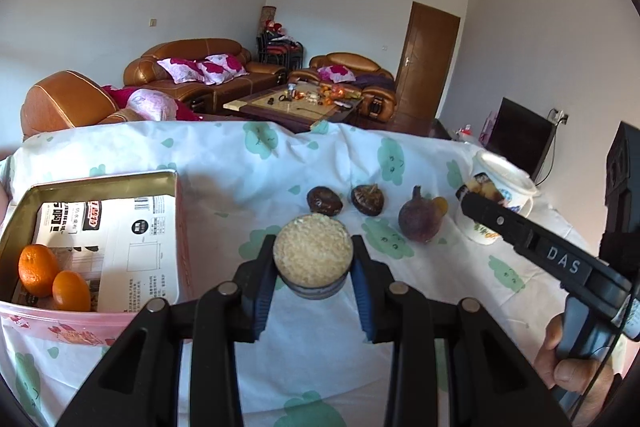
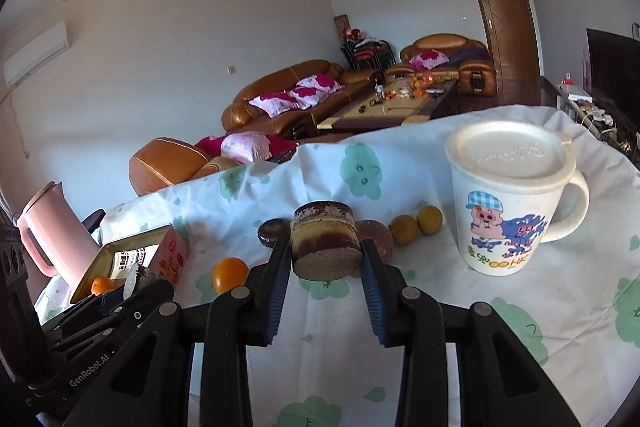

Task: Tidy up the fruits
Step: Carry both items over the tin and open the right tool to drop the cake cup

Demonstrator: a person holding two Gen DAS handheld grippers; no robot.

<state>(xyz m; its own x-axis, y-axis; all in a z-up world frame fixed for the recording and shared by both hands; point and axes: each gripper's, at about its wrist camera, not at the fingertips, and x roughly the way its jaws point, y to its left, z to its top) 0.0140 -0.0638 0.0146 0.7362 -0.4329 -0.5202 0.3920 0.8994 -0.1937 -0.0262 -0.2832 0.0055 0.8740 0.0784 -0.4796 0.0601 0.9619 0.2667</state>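
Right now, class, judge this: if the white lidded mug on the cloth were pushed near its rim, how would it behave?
The mug stands tall on a narrower base, so a high push would probably tip it rather than slide it. Its lid seems only to rest on top and might pop off. The soft cloth beneath would likely bunch.

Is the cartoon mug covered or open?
Covered. In the right wrist view a white lid sits flat across the rim of the mug, hiding its contents.
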